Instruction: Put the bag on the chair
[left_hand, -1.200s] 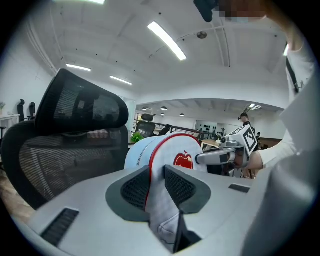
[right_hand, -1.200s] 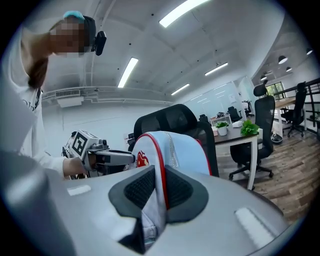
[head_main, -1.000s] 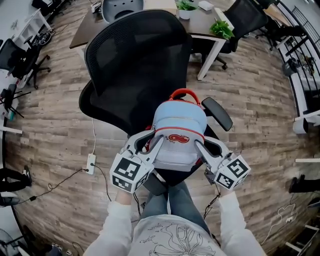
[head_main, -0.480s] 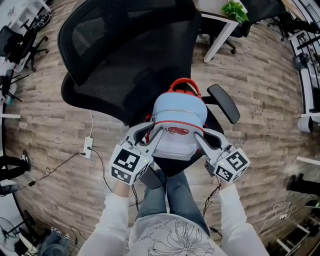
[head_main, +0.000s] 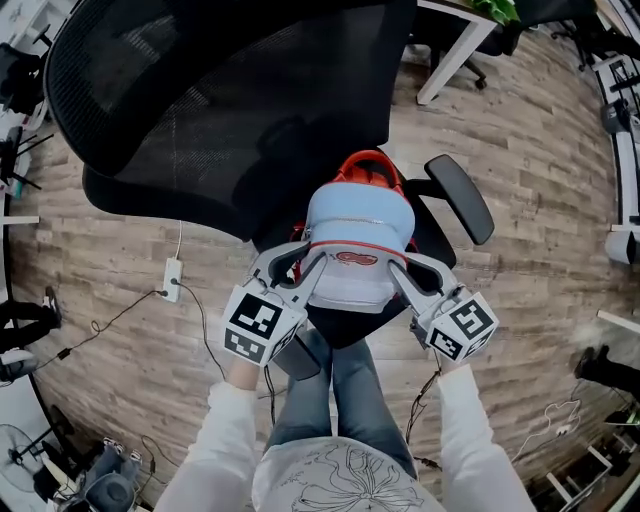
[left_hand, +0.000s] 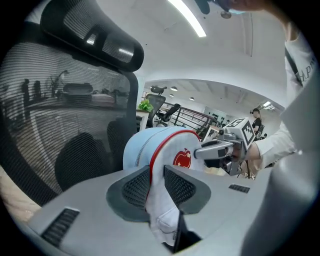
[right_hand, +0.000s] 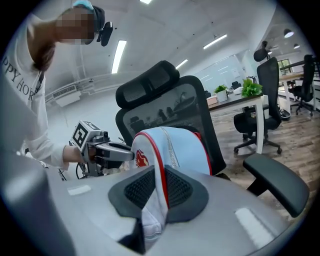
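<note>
Left hand-held gripper (head_main: 292, 264) and right hand-held gripper (head_main: 414, 272) both clenched on bag (head_main: 358, 232) sides; I've brought bag closer to chair (head_main: 230, 120), now over seat front; set-down looks next

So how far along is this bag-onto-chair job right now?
Done: the bag is up at the chair, just in front of its backrest. In hand: the left gripper and right gripper each pinch one side of it. Left: set it down (I can't tell if it already rests there) and let go.
</note>
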